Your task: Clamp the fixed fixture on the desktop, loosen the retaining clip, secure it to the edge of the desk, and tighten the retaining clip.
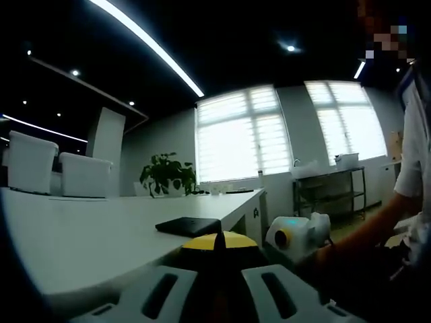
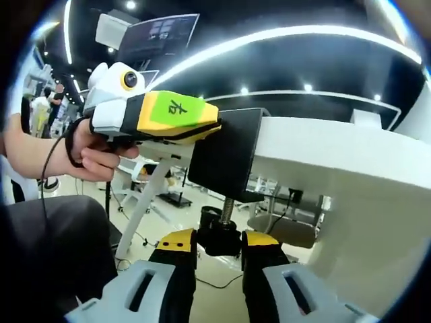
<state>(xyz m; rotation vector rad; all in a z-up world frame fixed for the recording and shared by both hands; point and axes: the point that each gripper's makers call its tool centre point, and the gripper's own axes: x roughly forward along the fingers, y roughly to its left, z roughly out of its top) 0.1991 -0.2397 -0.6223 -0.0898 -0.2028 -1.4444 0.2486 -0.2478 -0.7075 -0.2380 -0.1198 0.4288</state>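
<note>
Daylight glares through the blinded windows [image 1: 291, 131], blown out white, while ceiling strip lights [image 1: 147, 44] streak across a dark ceiling. The counter [image 1: 87, 232] top reads pale and evenly lit. Fisheye bending curves the edges, and the near gripper [image 2: 219, 259] is soft.

Ahead of left gripper: plant [image 1: 168, 173] at far desk end, two white chairs [image 1: 59, 169] upper left, shelf cart [image 1: 330, 190] right under bright windows [image 1: 286, 128]. Ceiling light strip [image 1: 148, 44] overhead.

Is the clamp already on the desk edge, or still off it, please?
On it. The black clamp sits over the white desk edge, held by the left hand-held gripper, while the right hand-held gripper grips its screw knob below.
</note>
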